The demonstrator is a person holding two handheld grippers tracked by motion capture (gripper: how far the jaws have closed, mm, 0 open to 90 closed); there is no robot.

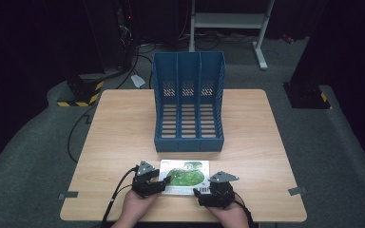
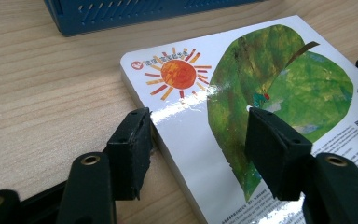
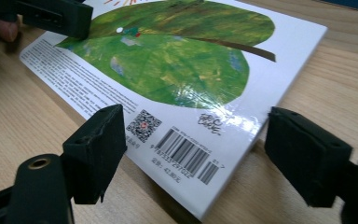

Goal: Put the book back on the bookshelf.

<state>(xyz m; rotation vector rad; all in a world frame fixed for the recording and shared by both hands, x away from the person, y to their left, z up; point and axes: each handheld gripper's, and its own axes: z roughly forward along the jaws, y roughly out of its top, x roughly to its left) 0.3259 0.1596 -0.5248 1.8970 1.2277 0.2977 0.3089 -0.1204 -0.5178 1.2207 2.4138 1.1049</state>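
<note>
1. Fingers of the left gripper (image 1: 159, 183) stand apart astride the book's (image 1: 185, 176) left edge, one on the wood, one over the cover, pinching nothing.
2. Right gripper (image 1: 203, 194) fingers gape likewise around the corner with the barcode.
3. Book lies flat on the tabletop (image 1: 123, 133), at 6 o'clock from the blue file rack (image 1: 188, 104).
4. Judging by this, lifting and filing remain undone; all three slots sit empty.

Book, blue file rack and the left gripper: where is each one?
Book (image 1: 185, 175), high view, on its green leaf cover.
Blue file rack (image 1: 188, 142), high view, on its front wall.
Left gripper (image 2: 196, 135), left gripper view, midway between its fingers.
</note>
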